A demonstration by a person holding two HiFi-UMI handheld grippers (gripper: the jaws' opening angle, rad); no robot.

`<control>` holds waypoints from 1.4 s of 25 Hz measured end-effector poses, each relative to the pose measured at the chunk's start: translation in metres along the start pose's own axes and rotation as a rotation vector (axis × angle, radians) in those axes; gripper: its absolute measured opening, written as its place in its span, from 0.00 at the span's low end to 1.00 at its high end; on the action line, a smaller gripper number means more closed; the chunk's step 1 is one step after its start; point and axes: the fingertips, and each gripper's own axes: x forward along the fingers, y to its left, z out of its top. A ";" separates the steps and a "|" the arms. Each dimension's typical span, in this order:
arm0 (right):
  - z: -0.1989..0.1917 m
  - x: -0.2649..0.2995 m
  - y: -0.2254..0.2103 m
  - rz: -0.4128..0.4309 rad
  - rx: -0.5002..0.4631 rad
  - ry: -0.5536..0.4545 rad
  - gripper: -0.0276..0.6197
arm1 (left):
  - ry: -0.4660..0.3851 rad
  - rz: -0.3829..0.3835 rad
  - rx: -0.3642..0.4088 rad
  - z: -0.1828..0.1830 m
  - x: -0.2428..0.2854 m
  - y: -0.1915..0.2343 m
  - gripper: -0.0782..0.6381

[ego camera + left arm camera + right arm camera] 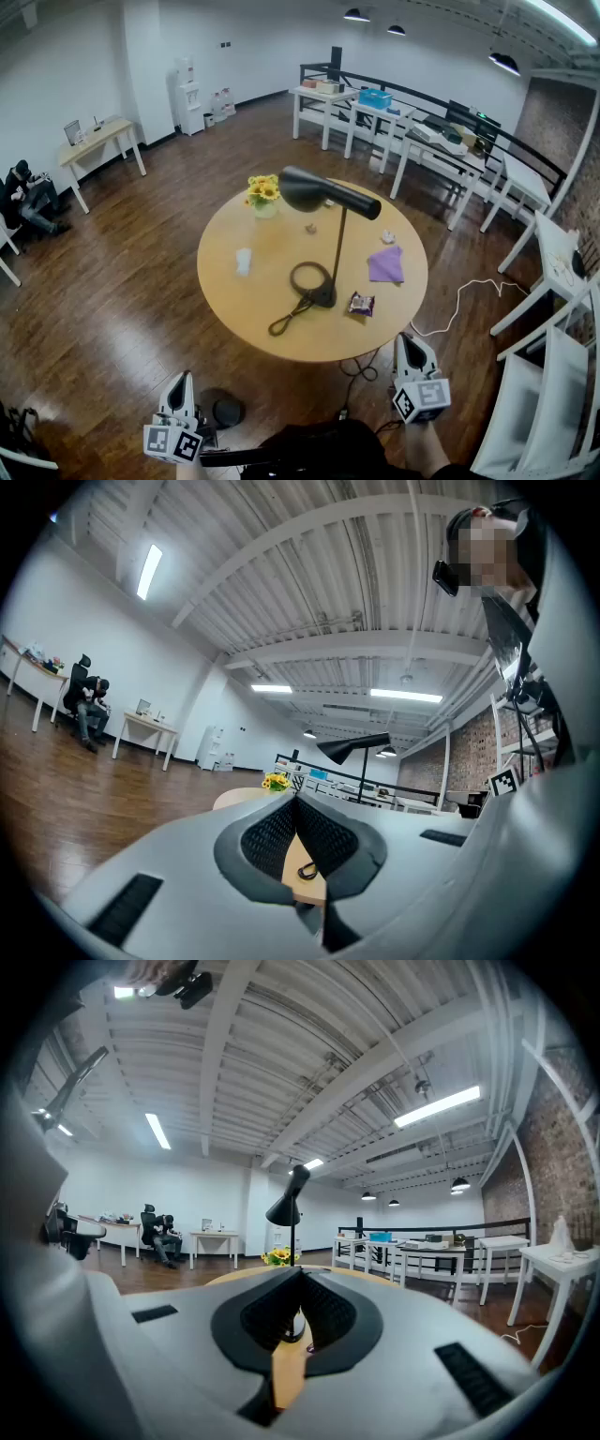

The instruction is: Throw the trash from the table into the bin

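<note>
- Wooden round table (234, 314) has all the trash sitting on it, so I'd call this 0 progress: nothing picked up, nothing binned.
- I count 5 bits from the head view:
  - a dark snack wrapper (361, 303) near my edge, just right of the foot of the lamp (328, 195)
  - a purple sheet (385, 265) just beyond the wrapper
  - a white crumpled wad (388, 237) past the sheet
  - a tiny scrap (310, 228) toward the middle
  - a white piece (244, 261) over on the left side
- Dark round thing (225, 410) on the floor just beside my left gripper (181, 384) is my best guess for the bin, but I can't say for sure.
- Left gripper: pads pressed together, nothing between them. It sits low and short of the table.
- Right gripper (407, 345): same deal, clamped on nothing. It's near the table rim and aimed across the top.
- Wrapper looks like the closest grab for the right side. Its long axis runs roughly left-right in the head view, slightly slanted, so across my line of approach.
- White piece on the left lies with its long axis running away from me.
- Purple sheet lies flat, 1 corner pointing to the far side.
</note>
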 end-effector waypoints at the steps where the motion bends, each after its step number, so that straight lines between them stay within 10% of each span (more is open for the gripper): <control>1: -0.001 -0.001 0.006 0.002 -0.003 0.006 0.05 | 0.002 0.002 0.001 0.002 -0.004 0.004 0.11; 11: -0.006 0.008 0.050 -0.015 -0.010 0.039 0.05 | -0.028 0.041 0.012 0.024 -0.032 0.041 0.11; 21: -0.063 0.032 0.000 -0.044 0.001 0.186 0.27 | 0.043 -0.028 0.006 -0.010 0.020 0.010 0.11; 30: -0.132 0.122 -0.019 0.240 -0.047 0.359 0.60 | 0.090 -0.049 0.032 -0.051 0.122 -0.035 0.11; 35: -0.189 0.164 -0.033 0.362 -0.173 0.527 0.61 | 0.113 -0.086 0.011 -0.089 0.174 -0.054 0.11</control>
